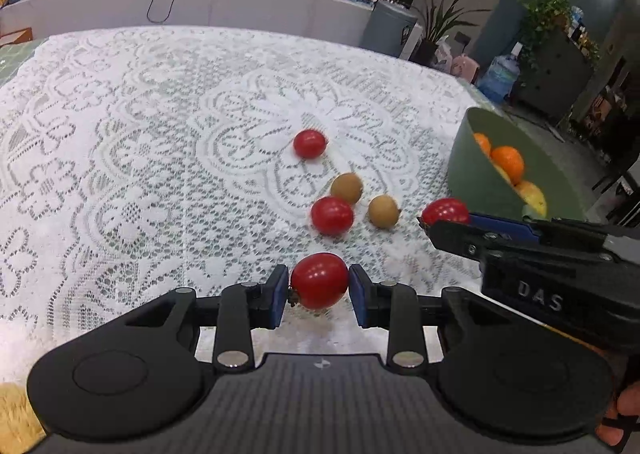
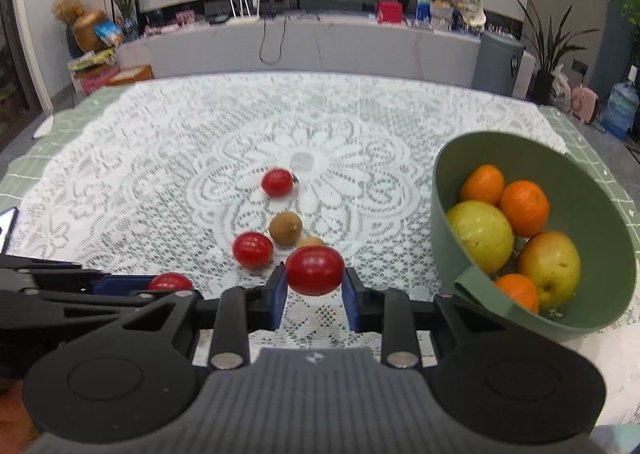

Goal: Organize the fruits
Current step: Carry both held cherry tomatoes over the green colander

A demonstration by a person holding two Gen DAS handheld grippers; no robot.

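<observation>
1. I am holding a tomato (image 1: 319,281) in the left gripper (image 1: 319,286); its blue pads (image 1: 280,290) are pressing on both sides of the fruit, so the jaws are closed on it.
2. I am likewise gripping a second tomato (image 2: 315,270) in the right gripper (image 2: 314,290), the pads squeezing it at left and right, clear of the lace cloth (image 2: 160,173) as far as I can judge.
3. To do this step well, I am thinking of keeping both grips light and steady: the skins look thin, and a harder squeeze would likely split them, while a slack one would let a round fruit roll out.
4. I am planning to carry the right tomato first, since the green bowl (image 2: 440,189) is sitting just to the right of that gripper, near its far side.
5. I would be lowering it into the gap among the oranges (image 2: 524,205) and apples (image 2: 480,234) rather than dropping it from high up, to avoid a bounce.
6. The two grippers are working close together, the left one lying just left of the right, so I am judging that they should go one at a time.
7. Farther out on the cloth, two loose tomatoes (image 2: 253,250) and two brown fruits (image 2: 285,228) are still waiting, left of the bowl.
</observation>
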